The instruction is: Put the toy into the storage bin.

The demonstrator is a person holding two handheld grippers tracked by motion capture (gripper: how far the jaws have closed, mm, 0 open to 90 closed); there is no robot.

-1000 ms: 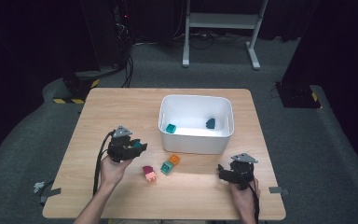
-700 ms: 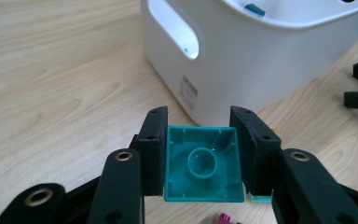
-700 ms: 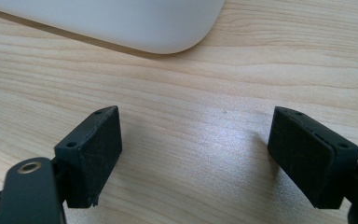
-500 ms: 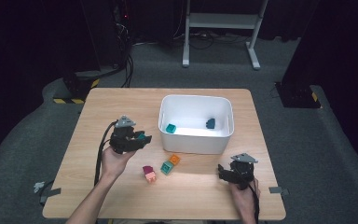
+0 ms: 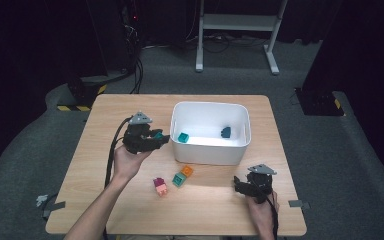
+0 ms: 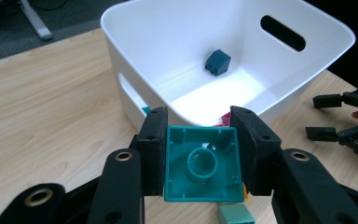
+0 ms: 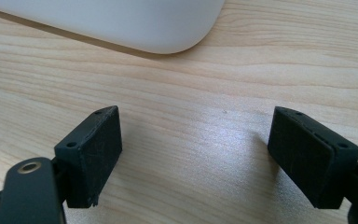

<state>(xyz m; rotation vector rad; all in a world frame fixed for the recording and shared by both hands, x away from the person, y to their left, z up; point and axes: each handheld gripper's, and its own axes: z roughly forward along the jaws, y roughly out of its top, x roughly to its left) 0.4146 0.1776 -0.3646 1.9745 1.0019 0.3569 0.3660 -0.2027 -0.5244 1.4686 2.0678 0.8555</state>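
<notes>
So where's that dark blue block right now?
The dark blue block lies inside the white bin, toward its right end in the high view. A teal block sits at the bin's left end, apart from it.

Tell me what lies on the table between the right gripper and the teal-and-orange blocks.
Bare wood, by the high view: right gripper, teal-and-orange blocks.

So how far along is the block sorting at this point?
Done: two blocks lie in the white bin, a teal one and a dark blue one. In hand: the left gripper holds a teal block near the bin. Left: three blocks on the table; the right gripper rests open.
</notes>
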